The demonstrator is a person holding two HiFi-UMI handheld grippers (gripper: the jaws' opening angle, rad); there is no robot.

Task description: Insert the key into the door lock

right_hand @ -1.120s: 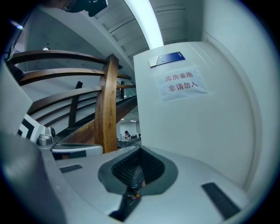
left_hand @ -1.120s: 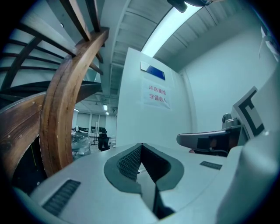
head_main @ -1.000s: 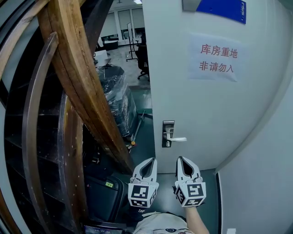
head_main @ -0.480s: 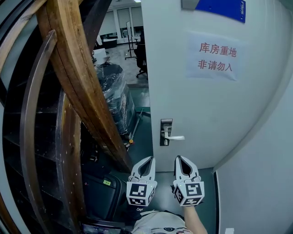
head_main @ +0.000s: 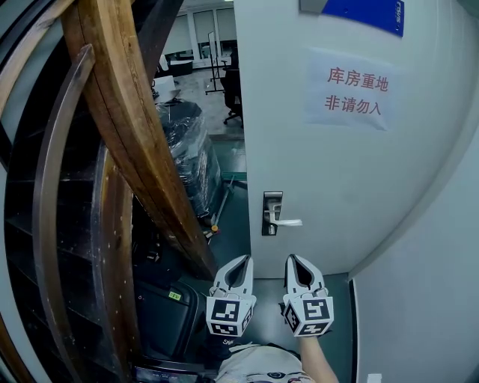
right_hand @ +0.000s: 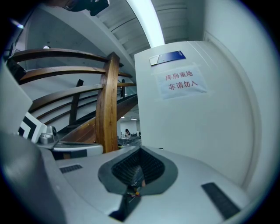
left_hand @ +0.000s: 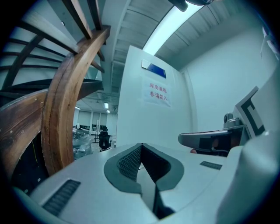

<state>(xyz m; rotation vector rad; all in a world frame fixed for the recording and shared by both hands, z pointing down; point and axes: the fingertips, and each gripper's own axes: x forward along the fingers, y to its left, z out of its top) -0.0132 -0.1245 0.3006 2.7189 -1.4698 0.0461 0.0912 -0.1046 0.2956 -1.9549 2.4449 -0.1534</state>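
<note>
A white door (head_main: 337, 172) stands ahead with a metal lock plate (head_main: 272, 213) and a lever handle (head_main: 290, 222) near its left edge. Both grippers hang side by side below the handle, pointing level at the door and well short of it. My left gripper (head_main: 244, 260) (left_hand: 141, 146) is shut with nothing between its pads. My right gripper (head_main: 293, 259) (right_hand: 140, 149) is shut on a small metallic key (right_hand: 133, 177), pinched deep between the ribbed pads. The keyhole itself is too small to make out.
A curved wooden stair rail (head_main: 127, 127) and dark steps fill the left. Plastic-wrapped black goods (head_main: 187, 142) and a black case (head_main: 168, 314) sit in the doorway gap. A paper sign (head_main: 352, 90) and a blue plate (head_main: 367, 13) are on the door. A grey wall (head_main: 434, 284) closes the right.
</note>
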